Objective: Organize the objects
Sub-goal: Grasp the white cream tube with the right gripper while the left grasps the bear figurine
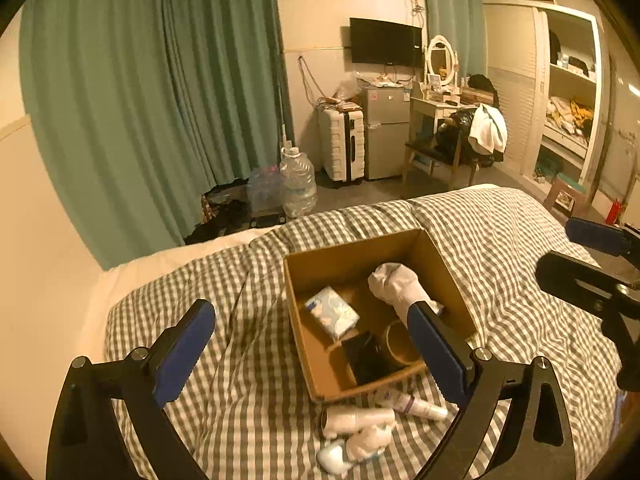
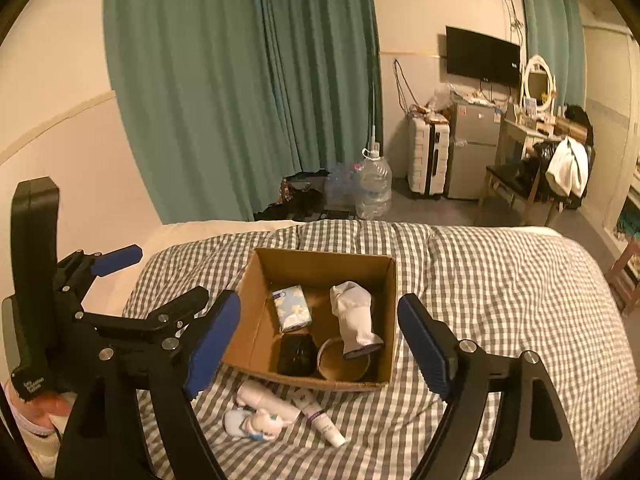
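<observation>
An open cardboard box (image 1: 448, 272) (image 2: 250, 344) sits on the checked bed cover. In it lie a white sock (image 1: 394, 282) (image 2: 354, 314), a blue-white tissue pack (image 1: 332, 312) (image 2: 292, 306), a black item (image 1: 366, 358) (image 2: 295, 356) and a tape roll (image 1: 398, 342) (image 2: 344, 366). In front of the box lie a white tube (image 1: 408, 402) (image 2: 320, 418) and a rolled white-blue sock pair (image 1: 356, 436) (image 2: 258, 416). My left gripper (image 1: 312, 344) is open and empty above the box's near left side. My right gripper (image 2: 320, 342) is open and empty above the box.
The bed's checked cover (image 2: 500, 300) spreads all around the box. Beyond the bed's far edge stand water bottles (image 1: 296, 184), a white suitcase (image 1: 344, 144), a small fridge (image 1: 386, 132), and a chair with clothes (image 1: 472, 136). Green curtains hang at the left.
</observation>
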